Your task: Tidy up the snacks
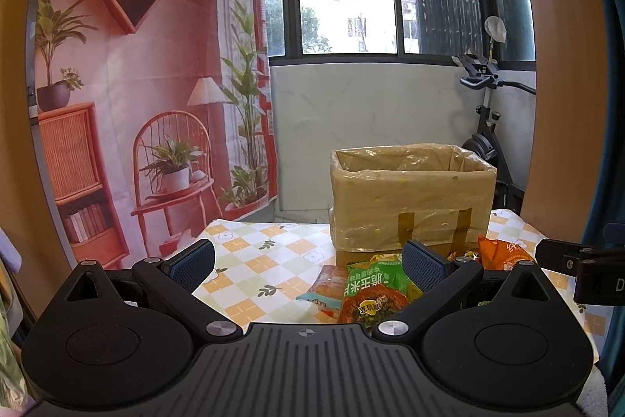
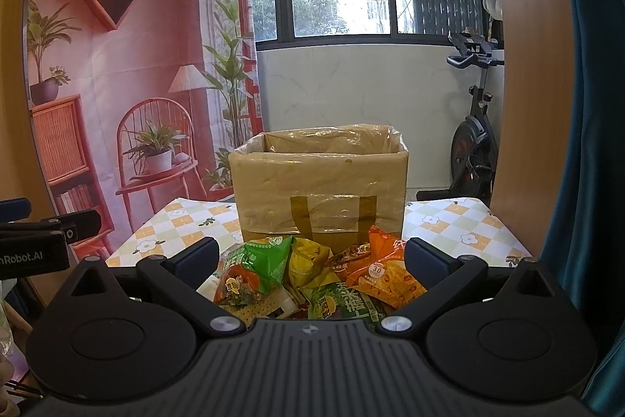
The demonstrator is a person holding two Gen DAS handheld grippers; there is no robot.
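A pile of snack packets lies on the checked tablecloth in front of a cardboard box (image 2: 318, 182) lined with clear plastic, open at the top. In the right wrist view I see a green packet (image 2: 254, 268), a yellow one (image 2: 310, 256), an orange one (image 2: 384, 274) and a green corn packet (image 2: 343, 301). My right gripper (image 2: 310, 262) is open and empty, just above the pile. My left gripper (image 1: 308, 262) is open and empty, left of the pile; the green packet (image 1: 373, 286) lies by its right finger. The box (image 1: 410, 198) stands behind.
The checked tablecloth (image 1: 258, 260) covers the table, whose edges show left and right (image 2: 472, 221). A printed backdrop (image 1: 136, 104) hangs at the left. An exercise bike (image 2: 472, 135) stands behind the table at the right. A teal curtain (image 2: 586, 104) hangs at the far right.
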